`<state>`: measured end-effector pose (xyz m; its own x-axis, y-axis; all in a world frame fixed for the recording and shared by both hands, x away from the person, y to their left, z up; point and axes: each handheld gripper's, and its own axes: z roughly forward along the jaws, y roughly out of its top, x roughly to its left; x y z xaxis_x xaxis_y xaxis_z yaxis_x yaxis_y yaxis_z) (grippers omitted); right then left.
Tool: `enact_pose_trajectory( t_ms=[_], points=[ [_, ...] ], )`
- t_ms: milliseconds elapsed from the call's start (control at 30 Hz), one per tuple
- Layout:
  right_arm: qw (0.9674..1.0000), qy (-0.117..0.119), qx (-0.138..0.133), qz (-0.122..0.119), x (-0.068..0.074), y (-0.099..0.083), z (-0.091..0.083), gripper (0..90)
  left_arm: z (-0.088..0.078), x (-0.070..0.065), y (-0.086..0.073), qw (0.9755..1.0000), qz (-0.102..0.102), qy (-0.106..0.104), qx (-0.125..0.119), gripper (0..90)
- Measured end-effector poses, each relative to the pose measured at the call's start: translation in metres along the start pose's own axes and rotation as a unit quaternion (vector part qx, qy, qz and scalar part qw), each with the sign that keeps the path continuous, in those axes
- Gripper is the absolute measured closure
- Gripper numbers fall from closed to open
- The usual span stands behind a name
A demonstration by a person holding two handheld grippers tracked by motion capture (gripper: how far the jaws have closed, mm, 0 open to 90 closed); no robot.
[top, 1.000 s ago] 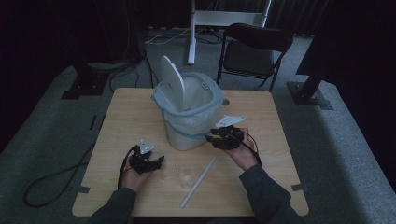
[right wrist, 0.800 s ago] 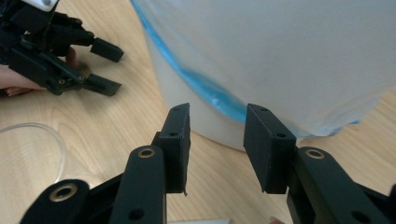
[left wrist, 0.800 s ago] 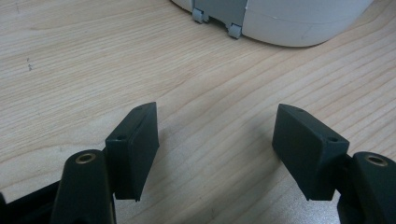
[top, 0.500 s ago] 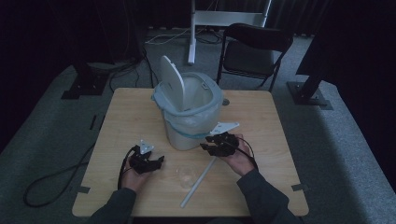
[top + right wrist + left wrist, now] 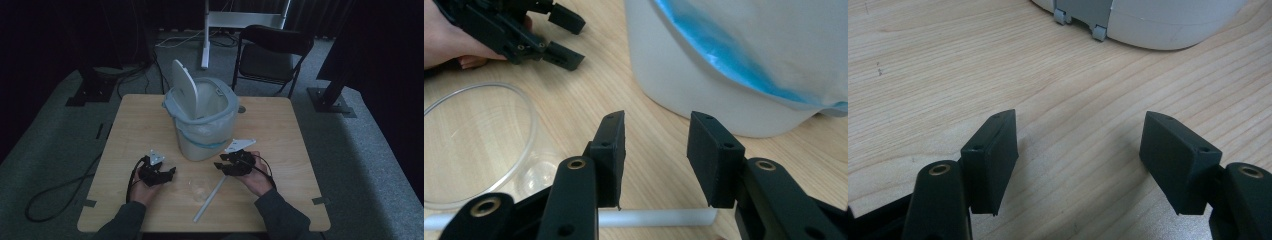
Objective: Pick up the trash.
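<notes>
Two grippers wait low on a wooden table (image 5: pixel 280 125) before a lined bin (image 5: pixel 202 122).
Right gripper (image 5: pixel 656 150), jaws apart, empty, just been opening, sits over a white tube (image 5: pixel 659 217); a clear cup (image 5: pixel 474 145) lies beside it. Left gripper (image 5: pixel 1078 160) gapes empty.

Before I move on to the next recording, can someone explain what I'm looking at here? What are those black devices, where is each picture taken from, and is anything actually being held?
A person sits at a wooden table and holds a hand-operated two-jaw gripper in each hand; there is no robot arm. The high view looks down from above the person's side: the left gripper is at the left, the right gripper at the right. The other two pictures come from cameras riding on the grippers, looking along their black jaws.

On the table stand a white bin with a blue-edged liner and its lid up, a clear plastic cup and a white tube.

Nothing is held. The left gripper's jaws are wide open over bare wood. The right gripper's jaws are open just above the tube's end, not clamping it; a guess is that it may pick it up next.
</notes>
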<state>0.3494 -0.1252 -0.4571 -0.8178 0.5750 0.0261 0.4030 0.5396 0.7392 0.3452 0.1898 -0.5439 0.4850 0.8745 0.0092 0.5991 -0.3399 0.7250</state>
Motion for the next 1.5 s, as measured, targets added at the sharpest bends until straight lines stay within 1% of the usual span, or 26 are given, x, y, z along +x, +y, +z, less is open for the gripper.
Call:
enact_pose_trajectory(
  t_ms=[33, 67, 133, 200, 400, 467, 500, 567, 667, 700, 767, 867, 967, 1133, 1300, 1367, 1500],
  points=[
    [1.0, 0.0, 0.0, 0.0, 0.0, 0.0, 0.0, 58.0, 0.0, 0.0, 0.0, 1.0, 0.0, 0.0, 0.0, 32.0],
    [1.0, 0.0, 0.007, 0.001, 0.001, -0.002, 0.002, 58.0, 0.0, 0.0, 0.0, 1.0, 0.0, 0.0, -0.001, 32.0],
    [0.9999, -0.001, 0.011, 0.005, 0.001, -0.006, 0.003, 57.9, 0.0, 0.0, 0.0, 1.0, 0.0, 0.001, -0.002, 32.0],
    [0.9998, -0.002, 0.015, 0.009, 0.001, -0.01, 0.004, 56.4, 0.0, 0.0, 0.0, 1.0, 0.0, 0.001, -0.001, 32.0],
    [0.999, -0.026, 0.031, 0.016, 0.001, -0.023, 0.009, 49.7, 0.0, 0.0, 0.0, 1.0, 0.0, 0.001, -0.001, 32.0],
    [0.9988, -0.031, 0.033, 0.019, 0.001, -0.025, 0.01, 49.7, 0.0, 0.0, 0.0, 1.0, 0.0, 0.001, -0.001, 32.0],
    [0.9988, -0.031, 0.033, 0.019, 0.001, -0.025, 0.01, 48.1, 0.0, 0.0, 0.0, 1.0, 0.0, 0.001, -0.001, 32.0],
    [0.998, -0.037, 0.043, 0.028, 0.001, -0.03, 0.013, 44.4, 0.0, 0.0, 0.0, 1.0, 0.0, 0.001, -0.002, 32.0],
    [0.9981, -0.033, 0.044, 0.028, 0.003, -0.033, 0.015, 44.1, 0.0, 0.0, 0.0, 1.0, 0.0, 0.001, -0.002, 31.9],
    [0.9981, -0.029, 0.05, 0.024, 0.006, -0.035, 0.018, 43.6, 0.0, 0.0, 0.0, 1.0, 0.0, 0.001, -0.002, 31.7],
    [0.9982, -0.026, 0.051, 0.019, 0.007, -0.036, 0.019, 43.6, 0.0, 0.0, 0.0, 1.0, 0.0, 0.001, -0.002, 31.7],
    [0.998, -0.017, 0.06, 0.013, 0.014, -0.041, 0.026, 43.6, 0.001, 0.0, 0.0, 1.0, 0.0, 0.001, -0.002, 31.7],
    [0.9978, -0.015, 0.063, 0.009, 0.016, -0.043, 0.028, 43.6, 0.0, 0.0, 0.0, 1.0, 0.0, 0.001, -0.002, 31.7],
    [0.9969, -0.023, 0.075, 0.002, 0.015, -0.047, 0.032, 43.6, 0.0, 0.0, 0.0, 1.0, 0.001, 0.001, -0.002, 31.6],
    [0.9963, -0.029, 0.08, 0.004, 0.014, -0.05, 0.034, 42.6, 0.0, 0.0, 0.0, 1.0, 0.001, 0.001, -0.001, 31.6],
    [0.9965, -0.029, 0.078, 0.005, 0.014, -0.05, 0.033, 41.9, 0.0, 0.0, 0.0, 1.0, 0.001, 0.001, -0.001, 31.5],
    [0.9968, -0.028, 0.075, -0.005, 0.019, -0.049, 0.032, 38.8, 0.0, 0.0, 0.0, 1.0, 0.001, 0.001, -0.001, 31.5]
  ],
)
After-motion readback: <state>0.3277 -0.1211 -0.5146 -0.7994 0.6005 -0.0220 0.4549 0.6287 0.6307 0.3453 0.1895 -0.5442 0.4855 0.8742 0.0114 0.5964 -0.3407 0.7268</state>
